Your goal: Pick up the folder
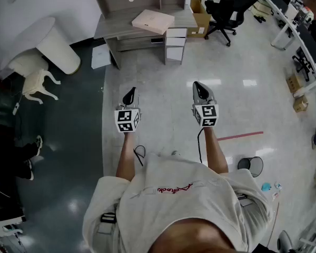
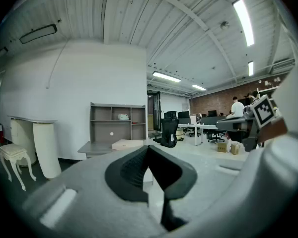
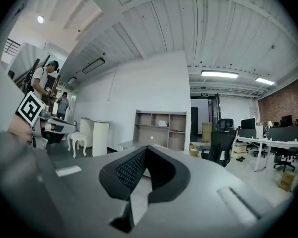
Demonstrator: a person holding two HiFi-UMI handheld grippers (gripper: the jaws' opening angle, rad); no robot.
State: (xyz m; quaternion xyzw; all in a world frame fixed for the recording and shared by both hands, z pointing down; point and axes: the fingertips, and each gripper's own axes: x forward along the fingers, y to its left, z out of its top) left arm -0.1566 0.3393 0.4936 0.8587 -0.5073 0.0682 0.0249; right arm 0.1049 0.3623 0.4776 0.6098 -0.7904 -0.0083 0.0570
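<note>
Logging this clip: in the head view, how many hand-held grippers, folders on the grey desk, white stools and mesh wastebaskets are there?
Hand-held grippers: 2 (left hand-held gripper, right hand-held gripper)
Folder on the grey desk: 1
White stool: 1
Mesh wastebasket: 1
Total: 5

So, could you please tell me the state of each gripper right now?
Left gripper: closed, holding nothing.
Right gripper: closed, holding nothing.
</note>
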